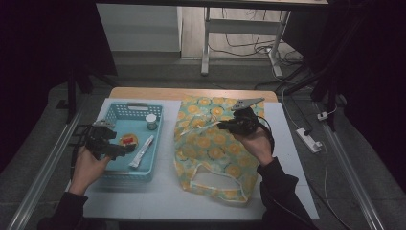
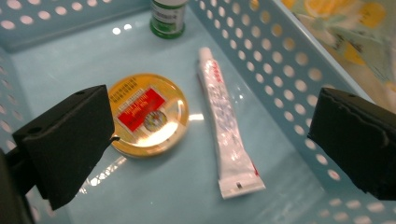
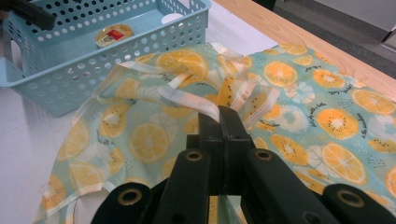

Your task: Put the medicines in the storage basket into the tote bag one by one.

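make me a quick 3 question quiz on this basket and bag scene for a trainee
1. True or false: the right tongs are shut on the fruit-print bag.
2. What lies in the blue basket between the left tongs? A) a spoon B) a round tin and a tube C) a sponge
3. Fill in: the green-labelled bottle stands at the basket's ___ end from the left tongs.

Key
1. True; they pinch a fold of it.
2. B; the round tin and the white tube.
3. far
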Demonstrator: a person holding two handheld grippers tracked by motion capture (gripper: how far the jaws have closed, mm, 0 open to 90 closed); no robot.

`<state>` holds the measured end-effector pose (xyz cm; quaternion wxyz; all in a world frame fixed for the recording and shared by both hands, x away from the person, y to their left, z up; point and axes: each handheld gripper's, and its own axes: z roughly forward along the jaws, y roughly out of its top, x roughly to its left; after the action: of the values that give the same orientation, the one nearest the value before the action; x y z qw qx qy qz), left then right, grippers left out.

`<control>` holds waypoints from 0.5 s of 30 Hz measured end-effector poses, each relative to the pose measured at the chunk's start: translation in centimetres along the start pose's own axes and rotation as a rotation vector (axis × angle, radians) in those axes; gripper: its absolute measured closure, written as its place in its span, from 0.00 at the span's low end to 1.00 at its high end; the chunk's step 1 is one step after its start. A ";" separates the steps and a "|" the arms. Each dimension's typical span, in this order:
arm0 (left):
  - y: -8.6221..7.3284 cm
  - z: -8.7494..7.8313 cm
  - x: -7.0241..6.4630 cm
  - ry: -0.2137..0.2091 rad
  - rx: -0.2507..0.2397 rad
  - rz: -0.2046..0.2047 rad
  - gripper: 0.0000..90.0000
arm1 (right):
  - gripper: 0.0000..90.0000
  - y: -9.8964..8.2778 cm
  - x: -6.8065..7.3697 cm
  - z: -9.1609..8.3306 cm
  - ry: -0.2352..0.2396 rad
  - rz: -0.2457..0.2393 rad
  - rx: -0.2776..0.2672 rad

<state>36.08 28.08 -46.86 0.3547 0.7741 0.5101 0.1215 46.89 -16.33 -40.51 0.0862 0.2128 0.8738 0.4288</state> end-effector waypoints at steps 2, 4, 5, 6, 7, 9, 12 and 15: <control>0.4 0.3 0.2 -0.017 0.000 -0.012 0.00 | 1.00 0.0 0.0 0.0 0.001 -0.001 0.003; 0.7 0.8 0.5 -0.019 0.012 -0.014 0.00 | 1.00 0.0 0.1 0.0 0.001 -0.001 0.003; 0.8 1.1 0.7 -0.015 0.021 -0.017 0.00 | 1.00 0.0 0.1 0.0 0.001 -0.001 0.001; 0.9 1.4 0.9 -0.011 0.029 -0.017 0.00 | 1.00 0.0 0.1 0.0 0.001 -0.002 0.000; 0.9 1.8 1.1 -0.007 0.038 -0.019 0.00 | 1.00 0.0 0.1 0.0 0.001 -0.002 -0.001; 1.0 2.4 1.5 0.000 0.048 -0.029 0.00 | 1.00 0.1 0.1 -0.1 0.000 0.000 -0.003; 1.1 3.3 2.0 0.026 0.067 -0.029 0.00 | 1.00 0.0 0.0 -0.1 -0.001 -0.001 -0.002; 1.3 4.0 2.4 0.039 0.087 -0.033 0.01 | 1.00 0.0 0.0 -0.1 0.000 -0.001 -0.001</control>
<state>40.25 28.23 -49.29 0.3127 0.7777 0.5345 0.1083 46.84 -16.34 -40.47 0.0868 0.2123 0.8736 0.4293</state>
